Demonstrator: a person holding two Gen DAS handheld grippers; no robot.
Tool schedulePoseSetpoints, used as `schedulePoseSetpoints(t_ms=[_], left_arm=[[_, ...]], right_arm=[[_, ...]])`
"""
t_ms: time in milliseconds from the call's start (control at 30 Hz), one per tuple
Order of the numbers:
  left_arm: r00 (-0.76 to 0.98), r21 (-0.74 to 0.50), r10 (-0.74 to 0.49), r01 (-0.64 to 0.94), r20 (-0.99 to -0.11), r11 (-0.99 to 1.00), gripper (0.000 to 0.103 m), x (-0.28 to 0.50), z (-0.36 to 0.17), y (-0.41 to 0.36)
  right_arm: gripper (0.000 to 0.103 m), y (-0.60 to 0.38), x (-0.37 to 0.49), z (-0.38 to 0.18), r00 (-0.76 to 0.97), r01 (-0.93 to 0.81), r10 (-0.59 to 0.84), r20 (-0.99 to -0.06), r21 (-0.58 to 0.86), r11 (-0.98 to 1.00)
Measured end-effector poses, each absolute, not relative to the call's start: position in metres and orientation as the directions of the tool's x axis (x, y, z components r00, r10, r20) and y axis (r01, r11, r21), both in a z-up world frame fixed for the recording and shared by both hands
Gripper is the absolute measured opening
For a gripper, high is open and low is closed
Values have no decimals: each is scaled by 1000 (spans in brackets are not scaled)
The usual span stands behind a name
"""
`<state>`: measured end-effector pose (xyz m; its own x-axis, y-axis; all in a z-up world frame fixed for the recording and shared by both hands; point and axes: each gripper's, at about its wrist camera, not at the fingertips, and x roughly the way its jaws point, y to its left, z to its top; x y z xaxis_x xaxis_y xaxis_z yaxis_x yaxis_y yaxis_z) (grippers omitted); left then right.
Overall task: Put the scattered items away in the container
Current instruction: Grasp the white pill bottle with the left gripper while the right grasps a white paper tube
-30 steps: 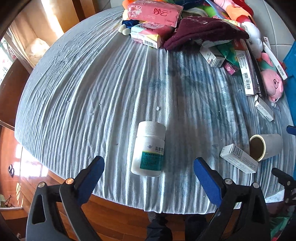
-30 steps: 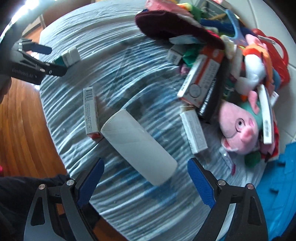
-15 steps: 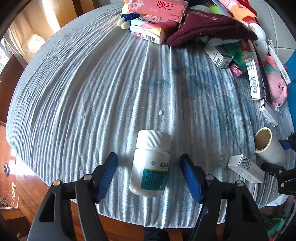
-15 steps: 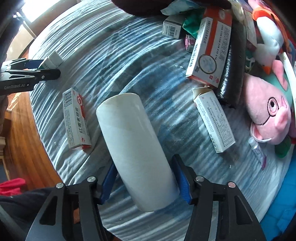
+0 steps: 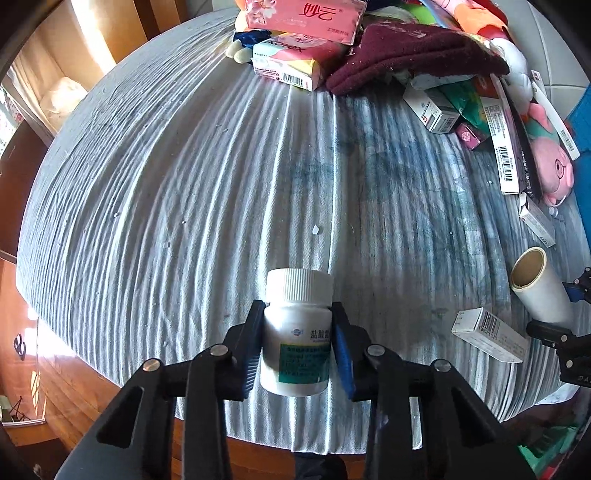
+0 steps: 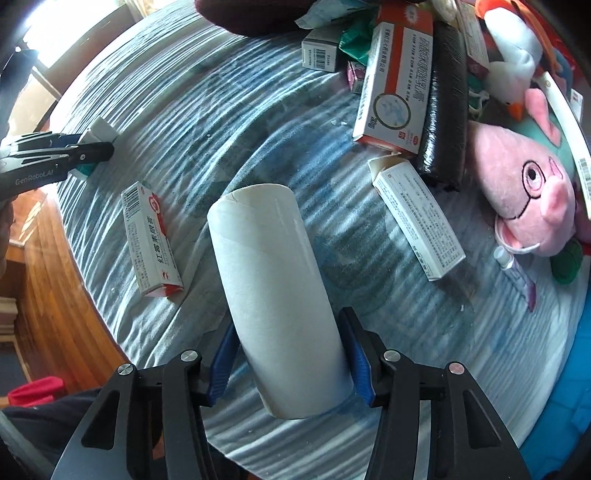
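Observation:
A white pill bottle (image 5: 295, 332) with a green label lies on the striped cloth (image 5: 184, 184) near the table's front edge. My left gripper (image 5: 297, 310) is closing on it, and both blue pads touch its sides just under the cap. A white paper roll (image 6: 266, 258) lies on the cloth between the fingers of my right gripper (image 6: 288, 325). Those jaws are closing too, with the pads against the roll's sides. In the left wrist view the roll (image 5: 539, 288) shows at the right edge.
A small medicine box (image 6: 151, 240) lies just left of the roll and another box (image 6: 417, 221) to its right. A pink plush pig (image 6: 528, 195), a maroon cloth (image 5: 413, 55), tissue packs (image 5: 303, 14) and several boxes crowd the far side. Something blue (image 6: 554, 406) borders the table at right.
Both grippers went from wide open to closed against their objects: the left on the pill bottle, the right on the paper roll. The right gripper also dropped lower and rolled to line up with the roll.

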<state>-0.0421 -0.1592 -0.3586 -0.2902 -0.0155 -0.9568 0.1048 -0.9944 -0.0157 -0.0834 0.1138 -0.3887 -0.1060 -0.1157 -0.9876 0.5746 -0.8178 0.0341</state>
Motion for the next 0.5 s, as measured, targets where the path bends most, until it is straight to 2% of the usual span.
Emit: schedulePoseSetpoints(t_ms=[500], left_arm=[[-315, -18, -22, 122, -949, -992, 34, -49, -338, -148]], right_arm=[[49, 153, -84, -375, -126, 452, -139, -982, 68, -890]])
